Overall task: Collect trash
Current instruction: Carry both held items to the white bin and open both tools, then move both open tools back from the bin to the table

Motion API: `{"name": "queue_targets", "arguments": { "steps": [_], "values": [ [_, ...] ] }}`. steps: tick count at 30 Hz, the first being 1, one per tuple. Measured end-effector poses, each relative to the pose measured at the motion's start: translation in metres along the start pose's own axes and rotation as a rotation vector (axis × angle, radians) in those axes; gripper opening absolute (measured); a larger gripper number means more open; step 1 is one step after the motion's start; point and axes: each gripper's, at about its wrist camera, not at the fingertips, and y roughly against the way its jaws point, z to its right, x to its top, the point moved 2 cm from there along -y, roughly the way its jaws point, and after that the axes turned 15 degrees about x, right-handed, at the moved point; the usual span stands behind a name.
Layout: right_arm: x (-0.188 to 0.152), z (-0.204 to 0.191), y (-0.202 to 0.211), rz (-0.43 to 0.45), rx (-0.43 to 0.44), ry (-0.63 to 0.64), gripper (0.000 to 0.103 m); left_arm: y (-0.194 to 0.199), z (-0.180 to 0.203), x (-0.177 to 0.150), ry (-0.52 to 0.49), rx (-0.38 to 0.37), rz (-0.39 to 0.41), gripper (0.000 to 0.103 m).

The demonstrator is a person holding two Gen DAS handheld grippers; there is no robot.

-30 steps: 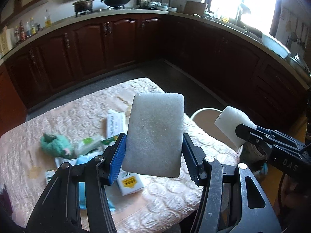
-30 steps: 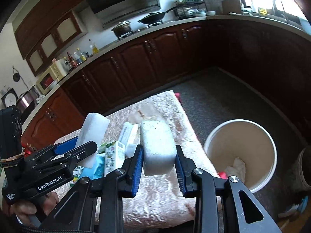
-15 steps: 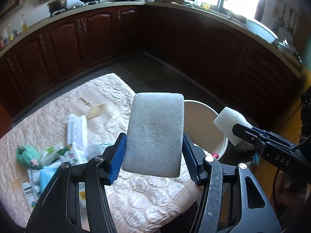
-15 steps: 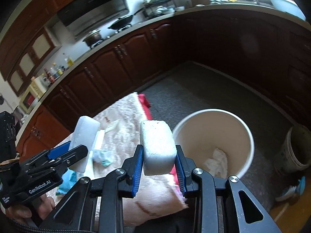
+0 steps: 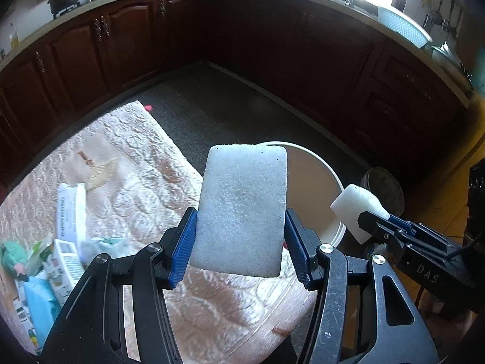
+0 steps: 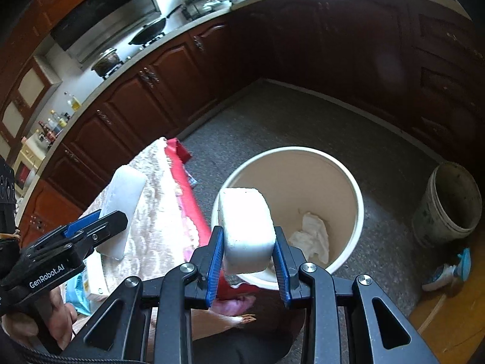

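Both claws loaded: left gripper (image 5: 241,242) clamps a flat white foam slab (image 5: 242,212) by its side edges, right gripper (image 6: 247,261) is closed on a thicker white foam block (image 6: 246,230). In the right wrist view the block hangs over the near rim of the cream bin (image 6: 357,200), which stands on the floor just off the tabletop's corner. The slab hangs above the tabletop's edge, bin just behind it. Neither piece dropped yet

Done so far, judging by the bin: crumpled white paper (image 6: 312,236) already lies in it. Left: release both foam pieces, then clear the litter still near the far-left edge of the quilted tabletop (image 5: 136,157): white printed packet (image 5: 68,212), small carton (image 5: 68,264), blue wrapper (image 5: 39,306), green crumpled thing (image 5: 12,257)

Hard to tell: bin floor half hidden behind block and claw; the pile is cut off by the left gripper's frame, so the count is unclear; labels unreadable; grey bucket (image 6: 448,203) contents too dark
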Motion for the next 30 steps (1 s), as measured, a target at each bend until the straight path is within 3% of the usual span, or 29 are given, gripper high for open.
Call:
{"name": "queue_targets", "arguments": {
  "steps": [10,13,15,22,30],
  "values": [
    [-0.002,0.019,-0.013,-0.028,-0.056,-0.024,0.029,-0.03,0.016,0.005,-0.001,-0.037,-0.042,0.056],
    [-0.003,0.026,-0.017,-0.032,-0.068,-0.037,0.036,-0.037,0.017,0.005,0.007,-0.063,-0.059,0.057],
    [-0.004,0.028,-0.018,-0.025,-0.074,-0.05,0.05,-0.04,0.017,0.005,0.007,-0.077,-0.068,0.058],
    [-0.008,0.03,-0.022,-0.044,-0.078,-0.069,0.05,-0.046,0.016,-0.001,0.01,-0.106,-0.094,0.066],
    [-0.01,0.025,-0.021,-0.049,-0.072,-0.065,0.05,-0.035,0.009,-0.005,0.031,-0.088,-0.083,0.067]
  ]
}}
